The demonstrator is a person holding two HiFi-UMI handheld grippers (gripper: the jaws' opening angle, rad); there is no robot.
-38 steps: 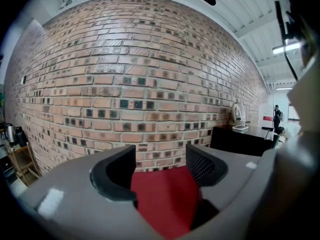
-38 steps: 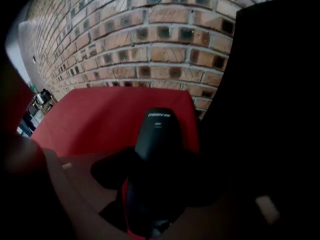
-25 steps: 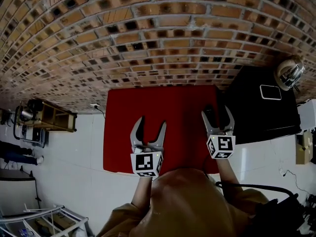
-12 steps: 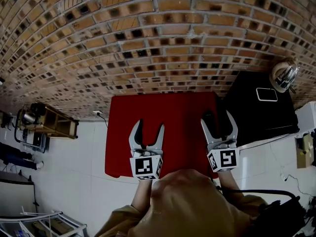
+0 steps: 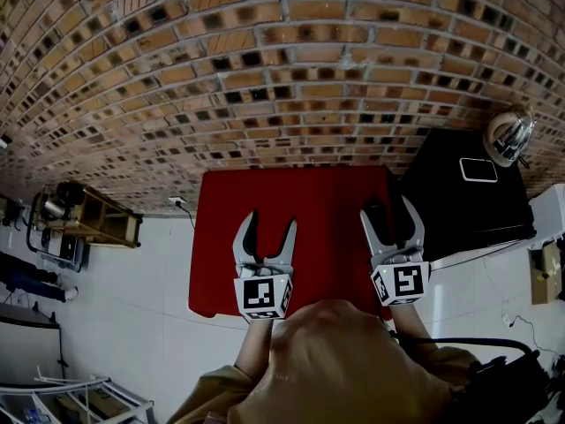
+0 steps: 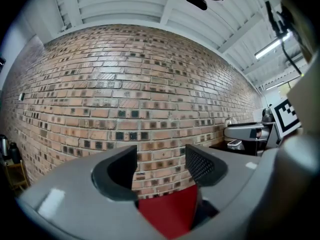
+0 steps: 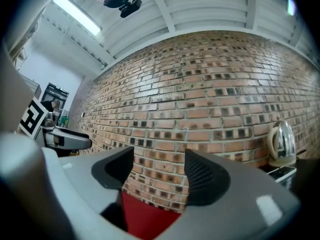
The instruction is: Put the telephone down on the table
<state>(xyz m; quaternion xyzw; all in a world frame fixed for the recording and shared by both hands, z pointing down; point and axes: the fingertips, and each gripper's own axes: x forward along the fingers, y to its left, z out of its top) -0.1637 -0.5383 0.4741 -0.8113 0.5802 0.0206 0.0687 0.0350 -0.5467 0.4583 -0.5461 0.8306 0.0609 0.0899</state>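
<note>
Head view — telephone [image 5: 375, 210] flat on table [image 5: 300, 197], long axis toward wall [image 5: 291, 60]; left tool [image 5: 271, 221] spread, right tool [image 5: 388, 208] closing — both empty

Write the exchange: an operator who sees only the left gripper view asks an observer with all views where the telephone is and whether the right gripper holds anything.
Operator: I see no telephone from here. Where is it?
Observer: The head view shows a dark oblong thing, likely the telephone, lying on the red table near its right edge, under the right gripper.
Operator: Does that gripper hold anything?
Observer: No. Its own view shows its jaws closing with nothing between them, only the brick wall and the table beyond.
</note>
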